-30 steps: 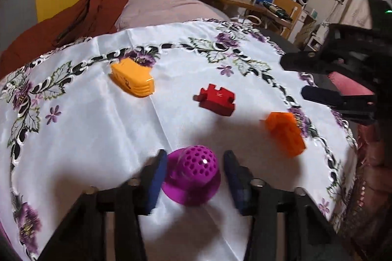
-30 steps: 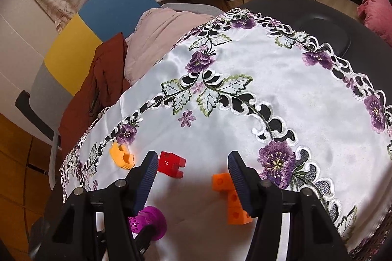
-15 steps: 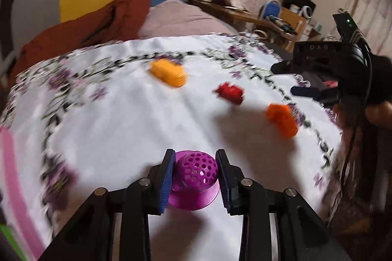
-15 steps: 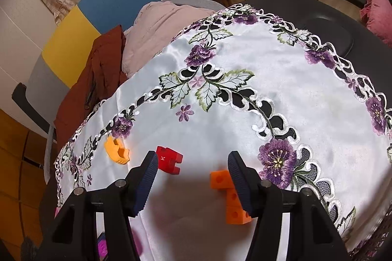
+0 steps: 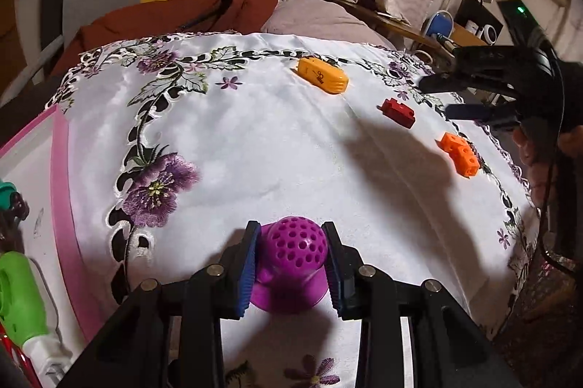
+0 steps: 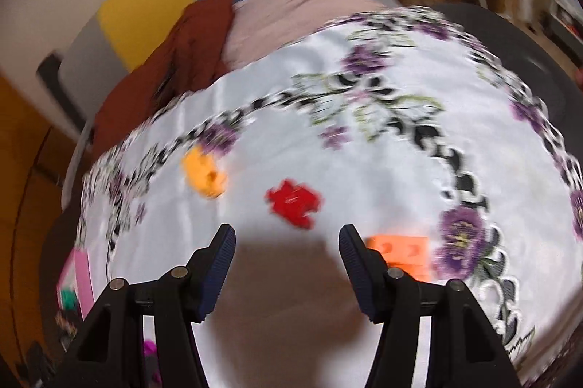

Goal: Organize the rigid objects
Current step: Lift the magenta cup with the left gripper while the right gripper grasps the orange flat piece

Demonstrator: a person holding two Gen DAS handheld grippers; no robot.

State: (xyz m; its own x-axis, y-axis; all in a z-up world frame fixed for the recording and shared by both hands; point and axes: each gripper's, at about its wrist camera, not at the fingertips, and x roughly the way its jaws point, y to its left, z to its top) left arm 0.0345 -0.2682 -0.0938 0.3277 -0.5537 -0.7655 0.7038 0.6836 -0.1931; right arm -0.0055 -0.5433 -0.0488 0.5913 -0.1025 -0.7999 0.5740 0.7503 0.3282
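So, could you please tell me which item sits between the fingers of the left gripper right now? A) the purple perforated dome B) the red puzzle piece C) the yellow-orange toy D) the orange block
A: in the left wrist view the left gripper has both pads pressed against the purple perforated dome, while the red puzzle piece, orange block and yellow-orange toy lie apart on the tablecloth.
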